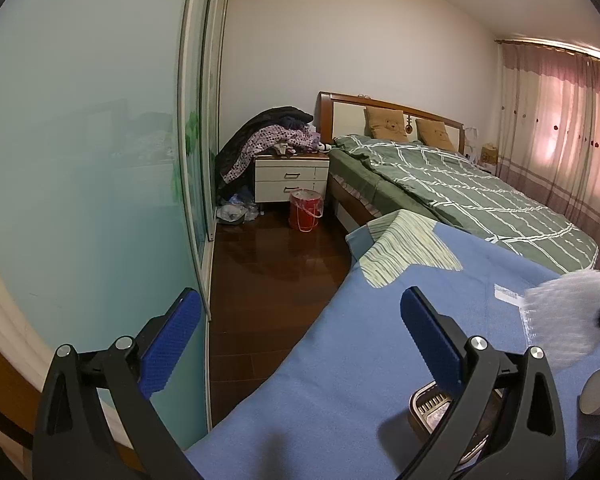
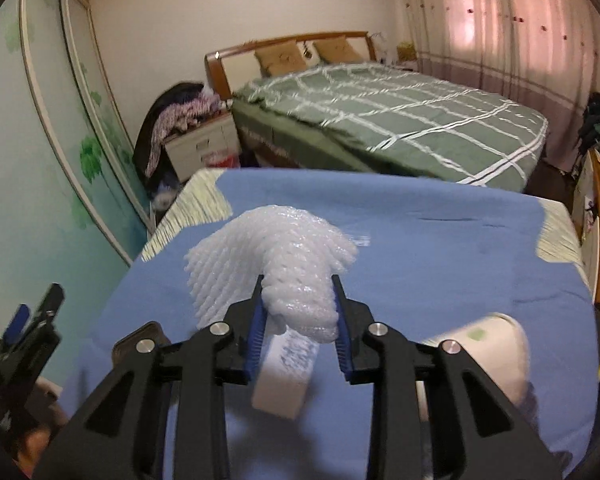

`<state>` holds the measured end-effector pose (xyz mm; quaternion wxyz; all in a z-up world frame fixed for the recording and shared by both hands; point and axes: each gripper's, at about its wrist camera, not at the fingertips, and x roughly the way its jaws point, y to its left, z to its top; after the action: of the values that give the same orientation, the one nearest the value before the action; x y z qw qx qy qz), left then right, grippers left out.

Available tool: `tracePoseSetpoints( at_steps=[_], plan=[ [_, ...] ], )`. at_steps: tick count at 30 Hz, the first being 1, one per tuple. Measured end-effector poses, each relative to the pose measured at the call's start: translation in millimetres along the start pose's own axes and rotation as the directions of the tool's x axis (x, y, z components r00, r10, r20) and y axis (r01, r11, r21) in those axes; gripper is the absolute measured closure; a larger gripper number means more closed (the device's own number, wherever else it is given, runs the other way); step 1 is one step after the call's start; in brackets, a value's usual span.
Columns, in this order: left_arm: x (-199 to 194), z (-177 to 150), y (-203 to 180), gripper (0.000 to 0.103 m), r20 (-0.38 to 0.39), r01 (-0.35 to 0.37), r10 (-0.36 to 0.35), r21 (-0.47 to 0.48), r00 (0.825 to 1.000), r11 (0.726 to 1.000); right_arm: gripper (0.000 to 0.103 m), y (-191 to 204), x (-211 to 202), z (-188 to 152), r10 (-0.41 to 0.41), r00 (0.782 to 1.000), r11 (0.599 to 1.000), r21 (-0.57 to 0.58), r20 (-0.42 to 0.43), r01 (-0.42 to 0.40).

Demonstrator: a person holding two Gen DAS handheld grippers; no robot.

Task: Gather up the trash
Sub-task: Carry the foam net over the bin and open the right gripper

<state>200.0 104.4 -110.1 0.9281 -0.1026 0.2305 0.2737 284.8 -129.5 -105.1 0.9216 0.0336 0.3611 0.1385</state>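
Both grippers share one build. The left gripper [image 1: 300, 340] has matte black triangular arms with slotted cut-outs, round silver screws at the pivots, and blue ribbed pads [image 1: 172, 344] just beyond those screws. The right gripper [image 2: 300, 312] has the same black linkage, silver screws and blue ribbed pads.

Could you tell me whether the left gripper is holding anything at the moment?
No, the left gripper has its jaws wide apart with nothing between them.

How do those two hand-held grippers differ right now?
The left hand-held gripper stands wide open with nothing between its blue pads; the right hand-held gripper is shut on a white foam net. The left sits over the blue blanket's edge, the right above its middle. Both have black frames.
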Motion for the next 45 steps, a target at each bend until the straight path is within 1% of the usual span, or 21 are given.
tracePoseSetpoints(
  at_steps=[4,6,9,12,13,16,18,19,21,24,26,28,30,31,33,35,37,38,40,43,45],
  plan=[
    [-3,0,-3,0.005,0.017,0.003,-0.003,0.014,1.0,1.0,0.074,-27,-43,-15,-0.045,0.997,0.998,0.044,0.062,0.043],
    [-4,-1,-4,0.005,0.024,0.003,-0.004,0.023,1.0,1.0,0.074,-42,-63,-24,-0.086,0.992,0.995,0.066,0.092,0.08],
    [-6,-2,-8,0.005,0.031,0.003,-0.004,0.038,0.999,0.999,0.073,-74,-99,-42,-0.175,0.975,0.98,0.12,0.137,0.159],
    [-6,-2,-10,0.005,0.038,0.009,-0.011,0.041,0.999,0.999,0.073,-109,-126,-58,-0.27,0.95,0.953,0.187,0.154,0.24],
    [-7,-2,-10,0.005,0.04,0.01,-0.012,0.042,0.999,0.999,0.073,-119,-132,-63,-0.29,0.945,0.944,0.21,0.154,0.256],
    [-9,-2,-10,0.005,0.052,0.011,-0.013,0.043,0.999,0.999,0.073,-160,-156,-83,-0.383,0.913,0.897,0.293,0.142,0.33],
    [-10,-1,-11,0.005,0.06,0.013,-0.016,0.043,0.998,0.999,0.072,-181,-167,-95,-0.421,0.897,0.868,0.345,0.133,0.357],
    [-11,-1,-11,0.005,0.068,0.016,-0.019,0.043,0.998,0.999,0.072,-195,-173,-103,-0.446,0.886,0.847,0.38,0.126,0.372],
    [-14,-1,-11,0.005,0.078,0.024,-0.027,0.041,0.997,0.999,0.072,-219,-183,-119,-0.504,0.857,0.796,0.443,0.107,0.413],
    [-20,-1,-12,0.005,0.104,0.045,-0.049,0.039,0.993,0.998,0.07,-244,-188,-138,-0.559,0.826,0.731,0.514,0.073,0.449],
    [-22,-1,-13,0.005,0.113,0.057,-0.062,0.042,0.992,0.997,0.069,-263,-188,-151,-0.599,0.8,0.678,0.552,0.033,0.485],
    [-24,-1,-15,0.005,0.118,0.069,-0.075,0.05,0.99,0.996,0.068,-276,-186,-162,-0.619,0.785,0.637,0.583,-0.002,0.504],
    [-27,-2,-17,0.005,0.125,0.082,-0.089,0.059,0.988,0.995,0.064,-288,-185,-173,-0.642,0.765,0.594,0.607,-0.037,0.528],
    [-29,-3,-18,0.005,0.13,0.091,-0.098,0.064,0.987,0.994,0.06,-292,-184,-176,-0.651,0.757,0.578,0.612,-0.052,0.539],
    [-30,-3,-20,0.005,0.132,0.11,-0.119,0.074,0.984,0.991,0.054,-300,-178,-178,-0.661,0.746,0.55,0.625,-0.079,0.554],
    [-33,-4,-23,0.005,0.137,0.13,-0.142,0.092,0.98,0.987,0.041,-303,-175,-182,-0.671,0.735,0.525,0.637,-0.098,0.564],
    [-37,-5,-28,0.005,0.143,0.147,-0.163,0.114,0.976,0.983,0.037,-304,-176,-183,-0.674,0.731,0.508,0.651,-0.106,0.563],
    [-38,-6,-30,0.005,0.144,0.155,-0.172,0.121,0.974,0.98,0.035,-305,-178,-183,-0.681,0.724,0.497,0.659,-0.107,0.565],
    [-41,-7,-35,0.005,0.145,0.174,-0.195,0.142,0.97,0.974,0.033,-304,-181,-185,-0.697,0.709,0.473,0.672,-0.11,0.57],
    [-50,-10,-43,0.005,0.14,0.222,-0.247,0.171,0.959,0.96,0.032,-304,-185,-186,-0.705,0.702,0.466,0.681,-0.1,0.565],
    [-61,-13,-53,0.005,0.126,0.274,-0.303,0.205,0.945,0.94,0.03,-301,-186,-185,-0.708,0.7,0.467,0.68,-0.095,0.565]
  ],
)
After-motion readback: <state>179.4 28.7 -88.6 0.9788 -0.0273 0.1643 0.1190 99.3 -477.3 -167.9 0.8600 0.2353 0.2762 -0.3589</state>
